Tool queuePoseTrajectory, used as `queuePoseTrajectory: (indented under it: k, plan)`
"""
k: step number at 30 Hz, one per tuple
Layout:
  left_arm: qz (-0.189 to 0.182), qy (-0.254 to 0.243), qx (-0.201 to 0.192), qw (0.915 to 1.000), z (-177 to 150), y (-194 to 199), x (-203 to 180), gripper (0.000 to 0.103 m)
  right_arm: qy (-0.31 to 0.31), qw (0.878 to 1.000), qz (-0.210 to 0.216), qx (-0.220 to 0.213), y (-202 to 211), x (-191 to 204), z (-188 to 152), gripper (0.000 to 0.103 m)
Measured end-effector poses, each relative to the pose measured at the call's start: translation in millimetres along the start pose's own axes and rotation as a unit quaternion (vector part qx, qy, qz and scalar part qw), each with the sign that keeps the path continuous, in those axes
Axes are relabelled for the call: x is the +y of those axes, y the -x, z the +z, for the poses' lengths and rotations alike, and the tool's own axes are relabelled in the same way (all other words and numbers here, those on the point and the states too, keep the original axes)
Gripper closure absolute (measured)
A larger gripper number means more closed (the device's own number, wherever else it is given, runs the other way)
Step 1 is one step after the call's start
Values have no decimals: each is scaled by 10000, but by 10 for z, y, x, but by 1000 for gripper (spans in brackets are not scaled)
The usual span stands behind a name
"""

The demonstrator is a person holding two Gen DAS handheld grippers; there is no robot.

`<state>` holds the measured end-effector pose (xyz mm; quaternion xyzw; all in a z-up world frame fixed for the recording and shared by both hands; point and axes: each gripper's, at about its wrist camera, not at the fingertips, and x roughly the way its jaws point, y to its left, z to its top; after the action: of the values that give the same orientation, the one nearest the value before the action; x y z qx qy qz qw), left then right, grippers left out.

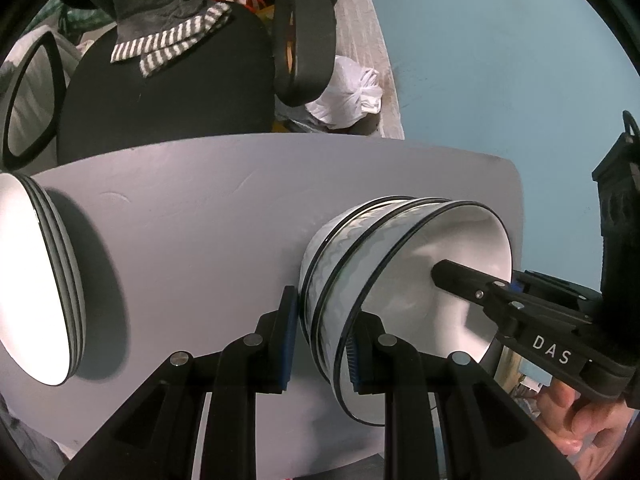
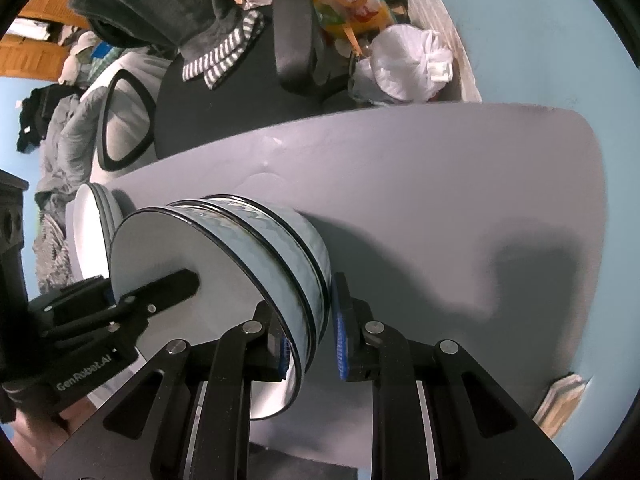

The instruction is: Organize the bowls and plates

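Three nested white bowls [image 1: 360, 264] with a pale blue wave band and dark rims stand on the grey table [image 1: 200, 220]. My left gripper [image 1: 324, 344] is shut on the near wall of the stack, one pad outside and one inside. From the opposite side my right gripper [image 2: 312, 340] is shut on the same bowls [image 2: 248, 248], again with one pad inside and one outside. Each view shows the other gripper's inner finger [image 1: 460, 280] [image 2: 176, 284] lying in the top bowl. A stack of white plates [image 1: 36, 280] [image 2: 90, 232] sits at the table's left end.
A black office chair [image 1: 160, 92] with a striped cloth stands behind the table's far edge. A white tied bag [image 1: 352, 92] lies on the floor beyond. A hand [image 1: 580, 420] holds the right gripper's handle. The table's right half [image 2: 440, 200] is bare.
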<state>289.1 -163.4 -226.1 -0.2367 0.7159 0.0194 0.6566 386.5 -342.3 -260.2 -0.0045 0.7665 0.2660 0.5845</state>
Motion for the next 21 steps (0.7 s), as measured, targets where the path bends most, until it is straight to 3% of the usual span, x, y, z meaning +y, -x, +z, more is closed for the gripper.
queuePoseTrajectory:
  k: [21]
  plan:
    - [-149,231,-56,9996,-175,246,312,82,77,9999,-77,58,0,369,-60,85]
